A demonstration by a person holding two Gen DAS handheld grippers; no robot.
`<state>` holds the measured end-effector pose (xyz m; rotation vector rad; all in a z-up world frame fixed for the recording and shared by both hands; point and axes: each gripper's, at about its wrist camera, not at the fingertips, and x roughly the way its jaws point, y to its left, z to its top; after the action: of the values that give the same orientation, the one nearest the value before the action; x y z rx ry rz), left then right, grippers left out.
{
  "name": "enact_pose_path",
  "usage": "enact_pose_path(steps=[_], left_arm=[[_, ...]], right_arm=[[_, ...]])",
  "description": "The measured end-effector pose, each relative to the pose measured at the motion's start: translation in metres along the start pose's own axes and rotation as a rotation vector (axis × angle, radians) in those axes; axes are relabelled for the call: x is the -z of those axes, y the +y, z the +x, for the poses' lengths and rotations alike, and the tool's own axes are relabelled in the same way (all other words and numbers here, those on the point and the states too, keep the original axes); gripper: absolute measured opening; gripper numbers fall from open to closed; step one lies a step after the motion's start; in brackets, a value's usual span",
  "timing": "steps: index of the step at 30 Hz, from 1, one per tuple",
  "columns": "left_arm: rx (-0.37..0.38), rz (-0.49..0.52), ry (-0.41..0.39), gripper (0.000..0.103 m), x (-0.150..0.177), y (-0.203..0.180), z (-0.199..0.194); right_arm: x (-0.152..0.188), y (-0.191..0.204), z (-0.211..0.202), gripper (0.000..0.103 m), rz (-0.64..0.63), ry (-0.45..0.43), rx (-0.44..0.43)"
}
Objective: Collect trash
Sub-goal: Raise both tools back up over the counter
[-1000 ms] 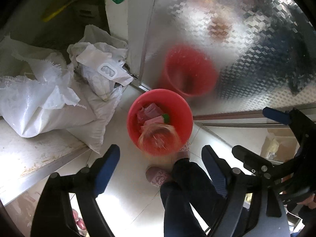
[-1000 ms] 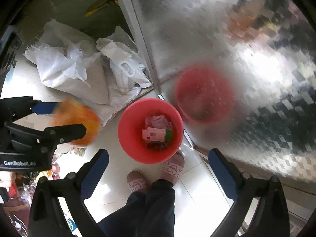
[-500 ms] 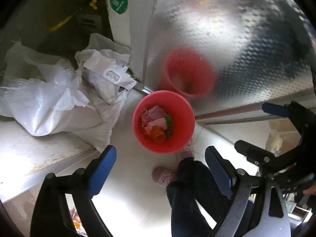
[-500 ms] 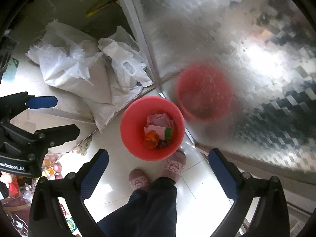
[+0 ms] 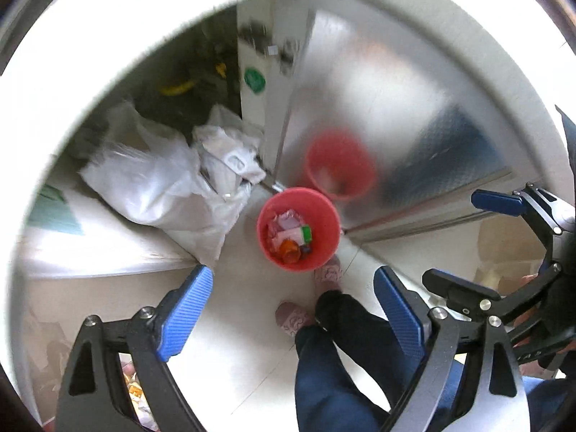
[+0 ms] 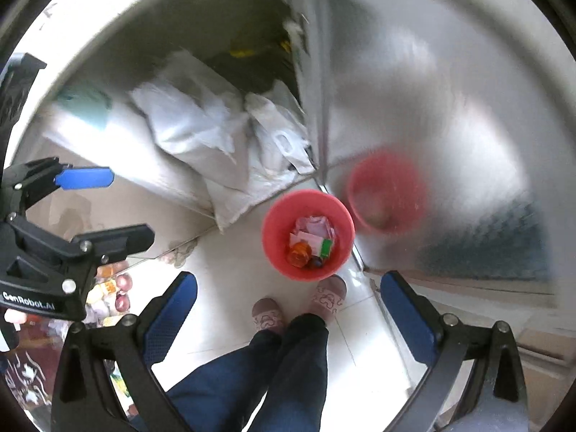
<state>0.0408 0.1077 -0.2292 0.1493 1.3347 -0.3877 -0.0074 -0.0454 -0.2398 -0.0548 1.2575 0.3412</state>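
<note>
- Below, the round red plastic bin [image 5: 322, 216] stood on the pale glossy floor [image 5: 252, 324], just ahead of your patterned slippers [image 6: 329, 297].
- It held crumpled pink wrappers [image 6: 313, 225], a white-and-green packet [image 6: 322, 244] and an orange translucent piece [image 6: 299, 252].
- Your left gripper [image 5: 291, 306] and right gripper [image 6: 288, 306] hung spread wide, blue ribbed pads [image 5: 183, 309] empty.
- Crinkled white woven sacks [image 5: 151, 183] slumped beside the bin; a textured metal door [image 5: 414, 108] mirrored its red.

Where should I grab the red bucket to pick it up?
Grab the red bucket by its rim, coming straight down from above. It stands upright with its mouth open, so one finger could slip inside and one outside. The side nearest the slippers looks clearest; white sacks crowd the far side.
</note>
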Motion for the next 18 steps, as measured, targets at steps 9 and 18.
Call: enact_pose_path(steps=[9,18], left_arm=[[-0.032,0.007,-0.181,0.09,-0.019,-0.012,-0.123],[-0.012,0.078,-0.285,0.09,-0.051,-0.03,-0.182]], right_arm=[[-0.025,0.017,-0.126,0.102,-0.033,-0.166,0.029],[-0.051,0.009,-0.197,0.102,-0.005,-0.289,0.084]])
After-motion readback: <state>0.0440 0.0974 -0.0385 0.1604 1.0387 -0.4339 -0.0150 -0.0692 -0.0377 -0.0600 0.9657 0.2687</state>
